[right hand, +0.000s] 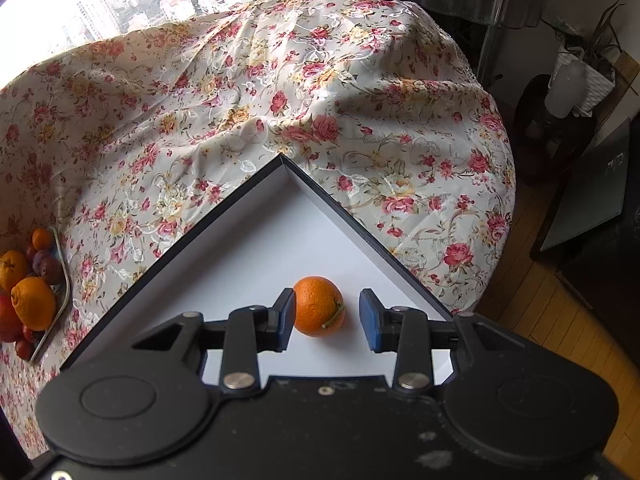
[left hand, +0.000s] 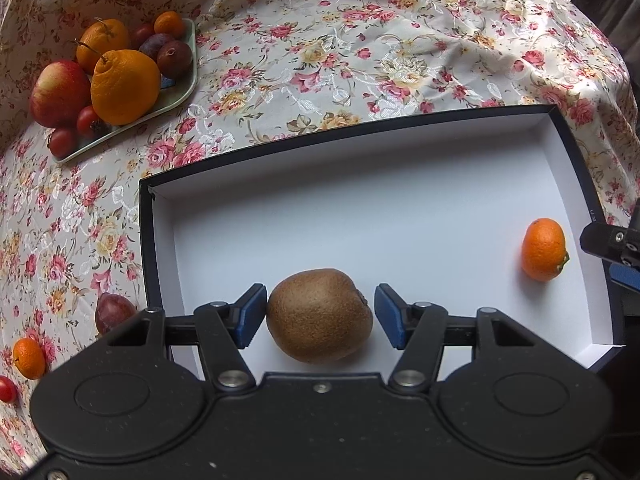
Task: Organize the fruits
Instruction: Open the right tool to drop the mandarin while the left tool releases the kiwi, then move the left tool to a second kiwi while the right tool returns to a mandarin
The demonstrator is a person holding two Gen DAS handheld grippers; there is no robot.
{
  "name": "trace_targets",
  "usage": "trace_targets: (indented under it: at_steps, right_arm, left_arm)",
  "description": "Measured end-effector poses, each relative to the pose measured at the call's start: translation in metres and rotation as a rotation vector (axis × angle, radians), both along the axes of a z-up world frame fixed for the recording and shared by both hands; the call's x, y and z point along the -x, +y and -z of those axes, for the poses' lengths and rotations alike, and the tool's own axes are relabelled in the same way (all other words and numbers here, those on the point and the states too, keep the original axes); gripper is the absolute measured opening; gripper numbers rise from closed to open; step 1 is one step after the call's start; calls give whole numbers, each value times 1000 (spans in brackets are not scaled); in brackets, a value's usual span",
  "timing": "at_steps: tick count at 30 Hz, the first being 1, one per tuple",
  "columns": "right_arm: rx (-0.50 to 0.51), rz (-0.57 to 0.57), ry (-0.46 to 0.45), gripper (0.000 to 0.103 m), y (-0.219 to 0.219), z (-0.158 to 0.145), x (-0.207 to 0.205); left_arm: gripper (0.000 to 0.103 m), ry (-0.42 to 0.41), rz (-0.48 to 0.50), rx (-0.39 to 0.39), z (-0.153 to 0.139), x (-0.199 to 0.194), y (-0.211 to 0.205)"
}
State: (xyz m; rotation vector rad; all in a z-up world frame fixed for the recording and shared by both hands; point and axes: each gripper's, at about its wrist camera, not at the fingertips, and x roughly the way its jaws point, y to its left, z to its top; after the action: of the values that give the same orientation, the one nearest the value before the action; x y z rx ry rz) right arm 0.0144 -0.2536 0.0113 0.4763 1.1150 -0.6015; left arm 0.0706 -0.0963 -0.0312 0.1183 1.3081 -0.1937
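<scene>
White box floor (left hand: 320, 220), left fingers (left hand: 252, 316) loosely flanking kiwi (left hand: 319, 314), gap right.

A floral-clothed table (left hand: 360, 60) carries a white box (left hand: 400, 184), fruit tray (left hand: 176, 96) and loose fruit (left hand: 114, 312).

A fuzzy brown kiwi (left hand: 319, 315) lies on its side in the white-floored box (left hand: 360, 208), with a small orange mandarin (left hand: 544, 249) at its two o'clock.

1 kiwi (left hand: 319, 315), 1 box (left hand: 576, 168), 1 tray (left hand: 182, 92), 2 tongs (left hand: 320, 316)
</scene>
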Motion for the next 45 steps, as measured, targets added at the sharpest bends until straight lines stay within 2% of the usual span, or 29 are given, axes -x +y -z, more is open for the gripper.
trace_targets:
  at_steps: [12, 20, 25, 31, 45]
  right_arm:
    - [-46, 114, -6, 38, -7, -5, 5]
    - [-84, 134, -1, 38, 9, -6, -3]
    - [-67, 112, 12, 38, 29, -8, -13]
    - [-74, 65, 20, 38, 59, -10, -27]
    - [-115, -89, 33, 38, 151, -10, -62]
  left_arm:
    - [63, -37, 12, 2, -7, 5, 4]
    - [64, -47, -4, 37, -19, 3, 29]
    - [64, -56, -37, 53, -28, -3, 51]
    - [63, -28, -105, 75, -32, -11, 87]
    - [63, -15, -229, 42, -38, -19, 177]
